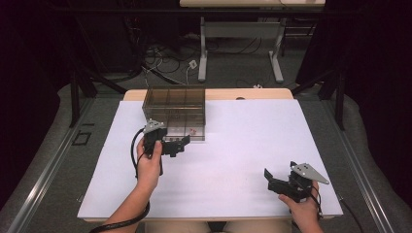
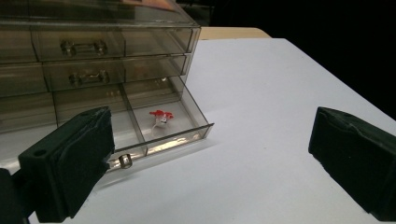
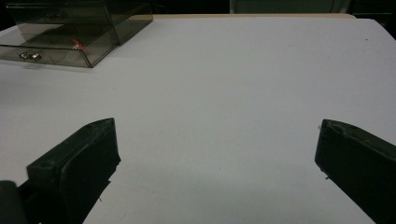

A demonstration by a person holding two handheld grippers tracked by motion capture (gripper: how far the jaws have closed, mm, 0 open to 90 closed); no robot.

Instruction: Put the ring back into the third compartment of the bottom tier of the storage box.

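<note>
Beside the unlabelled drawer cabinet (image 1: 175, 112), left gripper (image 1: 180, 143) and right gripper (image 1: 273, 182) gape wide, jaws empty.

I can read no text, label, brand, number or sign anywhere from here, neither on the drawer cabinet (image 1: 175, 112) nor on the desk (image 1: 233, 145).

**Hidden and unclear**

Red-and-white item (image 2: 160, 117) in the open bottom drawer (image 2: 175, 135): too small to identify. Drawer cabinet (image 2: 93, 51) cut off at the left gripper view's top and left edges. In the high view, left gripper (image 1: 183, 143) jaw tips merge with the drawer front; contact unclear.
</note>
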